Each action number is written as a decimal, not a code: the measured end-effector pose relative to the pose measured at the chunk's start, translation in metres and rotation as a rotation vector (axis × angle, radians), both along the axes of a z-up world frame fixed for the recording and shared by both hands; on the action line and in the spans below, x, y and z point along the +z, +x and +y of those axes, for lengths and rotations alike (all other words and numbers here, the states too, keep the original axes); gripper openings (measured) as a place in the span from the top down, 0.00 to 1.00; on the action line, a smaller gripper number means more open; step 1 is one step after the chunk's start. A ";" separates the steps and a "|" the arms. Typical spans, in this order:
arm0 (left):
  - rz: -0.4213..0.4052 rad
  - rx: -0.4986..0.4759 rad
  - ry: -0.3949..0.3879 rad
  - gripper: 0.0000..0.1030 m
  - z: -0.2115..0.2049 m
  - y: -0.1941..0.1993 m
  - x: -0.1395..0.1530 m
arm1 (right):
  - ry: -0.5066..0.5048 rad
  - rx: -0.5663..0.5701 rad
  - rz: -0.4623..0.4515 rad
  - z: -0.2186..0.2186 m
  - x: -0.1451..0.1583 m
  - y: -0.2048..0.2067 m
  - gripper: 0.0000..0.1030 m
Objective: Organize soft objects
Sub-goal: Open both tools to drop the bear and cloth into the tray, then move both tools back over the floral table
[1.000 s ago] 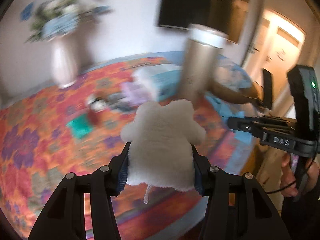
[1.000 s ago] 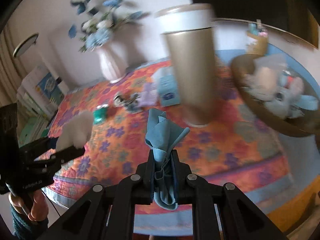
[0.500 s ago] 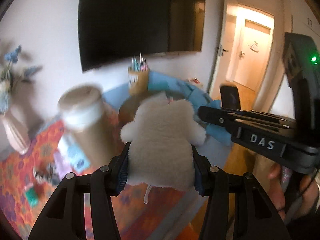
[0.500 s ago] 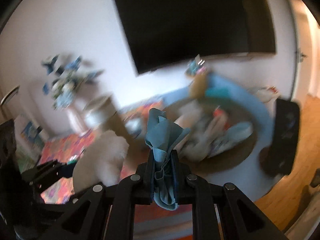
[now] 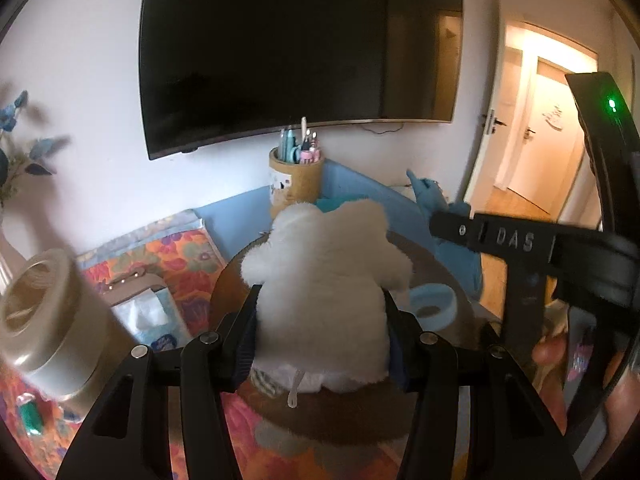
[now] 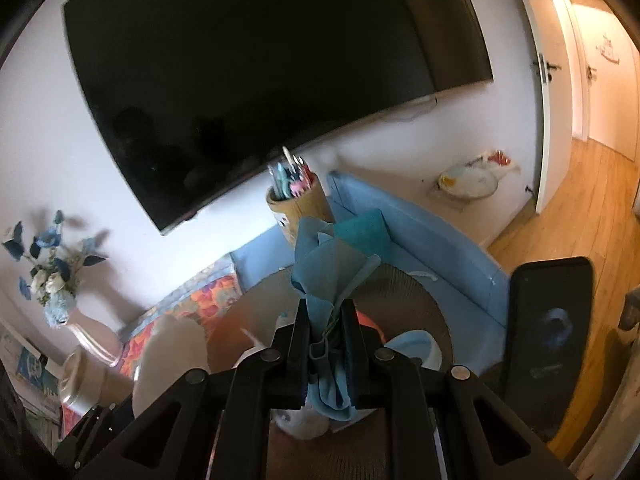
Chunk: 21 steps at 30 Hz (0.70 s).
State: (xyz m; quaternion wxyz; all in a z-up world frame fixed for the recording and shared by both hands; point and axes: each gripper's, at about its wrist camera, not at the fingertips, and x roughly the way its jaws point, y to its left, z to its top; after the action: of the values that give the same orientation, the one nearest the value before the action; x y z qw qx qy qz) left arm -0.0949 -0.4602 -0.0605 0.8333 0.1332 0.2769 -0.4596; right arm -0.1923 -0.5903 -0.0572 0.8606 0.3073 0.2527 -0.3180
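My left gripper (image 5: pixel 322 320) is shut on a white fluffy plush toy (image 5: pixel 324 280) and holds it above a round brown woven basket (image 5: pixel 228 284). My right gripper (image 6: pixel 326 312) is shut on a blue cloth (image 6: pixel 330 268) and holds it over the same basket (image 6: pixel 404 292). The basket holds soft things, among them a light blue piece (image 5: pixel 434 306) and an orange-red piece (image 6: pixel 370 322). The right gripper's body (image 5: pixel 520 240) crosses the right side of the left wrist view. The white plush (image 6: pixel 172 356) shows at the lower left of the right wrist view.
A tan cylinder with a white lid (image 5: pixel 48 324) stands at the left on the flowered orange cloth (image 5: pixel 176 256). A pen holder (image 5: pixel 296 184) stands behind the basket under a wall TV (image 5: pixel 300 48). A flower vase (image 6: pixel 88 332) is far left. A doorway (image 5: pixel 540 128) opens right.
Both grippers swung right and forward from over the flowered table to above the basket, each keeping its hold. The tan cylinder now lies at the left edge.
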 end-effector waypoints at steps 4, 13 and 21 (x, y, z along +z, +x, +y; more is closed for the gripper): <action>-0.066 0.023 0.027 0.42 -0.021 0.000 -0.006 | 0.031 -0.013 0.030 -0.014 -0.014 0.013 0.87; -0.048 -0.052 -0.002 0.21 -0.025 -0.001 0.004 | 0.130 0.001 0.013 -0.029 -0.022 -0.004 0.80; -0.011 -0.147 -0.087 0.21 0.021 -0.028 0.035 | 0.062 0.000 -0.053 0.005 0.013 -0.029 0.53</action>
State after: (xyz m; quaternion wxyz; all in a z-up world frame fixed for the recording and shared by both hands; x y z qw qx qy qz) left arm -0.1226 -0.4395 -0.0252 0.8038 0.1192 0.2416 -0.5304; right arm -0.2213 -0.5852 -0.0438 0.8570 0.3424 0.2393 -0.3018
